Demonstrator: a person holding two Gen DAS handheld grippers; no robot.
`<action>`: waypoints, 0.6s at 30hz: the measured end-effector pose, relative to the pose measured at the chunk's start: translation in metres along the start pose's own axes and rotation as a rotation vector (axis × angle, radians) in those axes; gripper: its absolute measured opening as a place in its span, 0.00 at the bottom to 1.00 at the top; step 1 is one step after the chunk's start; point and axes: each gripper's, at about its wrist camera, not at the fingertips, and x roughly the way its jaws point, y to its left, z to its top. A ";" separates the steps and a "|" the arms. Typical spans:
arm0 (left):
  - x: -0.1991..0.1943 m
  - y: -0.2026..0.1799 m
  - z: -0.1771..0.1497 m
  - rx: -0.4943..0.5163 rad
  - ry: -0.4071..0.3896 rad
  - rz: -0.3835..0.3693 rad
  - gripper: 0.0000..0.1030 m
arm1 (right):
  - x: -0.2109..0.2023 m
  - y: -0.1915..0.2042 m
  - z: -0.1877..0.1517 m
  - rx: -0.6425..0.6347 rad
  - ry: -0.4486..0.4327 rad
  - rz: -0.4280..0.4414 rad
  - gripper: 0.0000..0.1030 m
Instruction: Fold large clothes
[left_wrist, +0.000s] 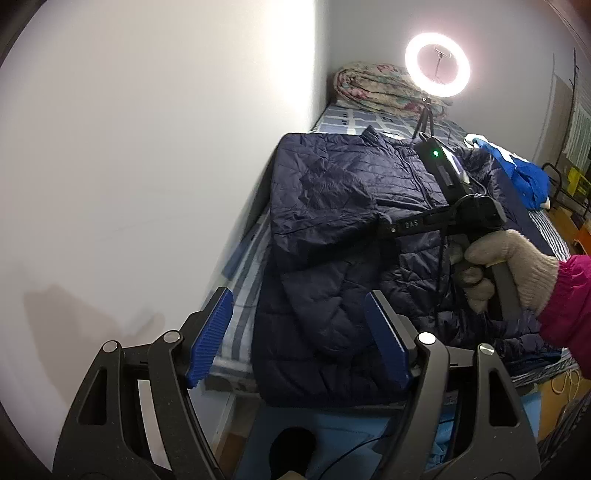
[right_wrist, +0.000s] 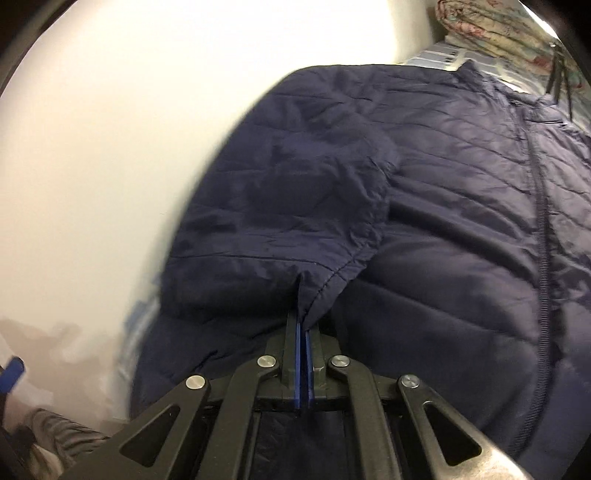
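Observation:
A navy quilted puffer jacket (left_wrist: 332, 229) lies front up on a bed, zipper shut; it also fills the right wrist view (right_wrist: 443, 240). Its left sleeve (right_wrist: 288, 206) is folded across the chest. My right gripper (right_wrist: 303, 325) is shut on the sleeve's cuff edge; from the left wrist view it shows over the jacket's middle (left_wrist: 388, 229), held by a gloved hand. My left gripper (left_wrist: 299, 332) is open and empty above the jacket's lower hem, near the bed's edge.
A white wall (left_wrist: 147, 166) runs along the bed's left side. A rolled floral quilt (left_wrist: 373, 88) and a ring light on a tripod (left_wrist: 437, 64) stand at the bed's far end. A blue garment (left_wrist: 517, 173) lies at the right. The striped bedsheet (left_wrist: 240, 295) shows beside the jacket.

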 end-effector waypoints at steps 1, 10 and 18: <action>0.002 0.000 0.000 0.004 0.003 -0.001 0.67 | -0.001 -0.003 -0.001 0.001 0.015 -0.009 0.05; -0.005 0.028 0.008 -0.026 -0.018 0.021 0.57 | -0.056 0.071 -0.056 -0.410 -0.080 0.070 0.40; -0.012 0.030 0.007 -0.034 -0.034 0.044 0.57 | -0.034 0.114 -0.115 -0.720 0.126 0.165 0.61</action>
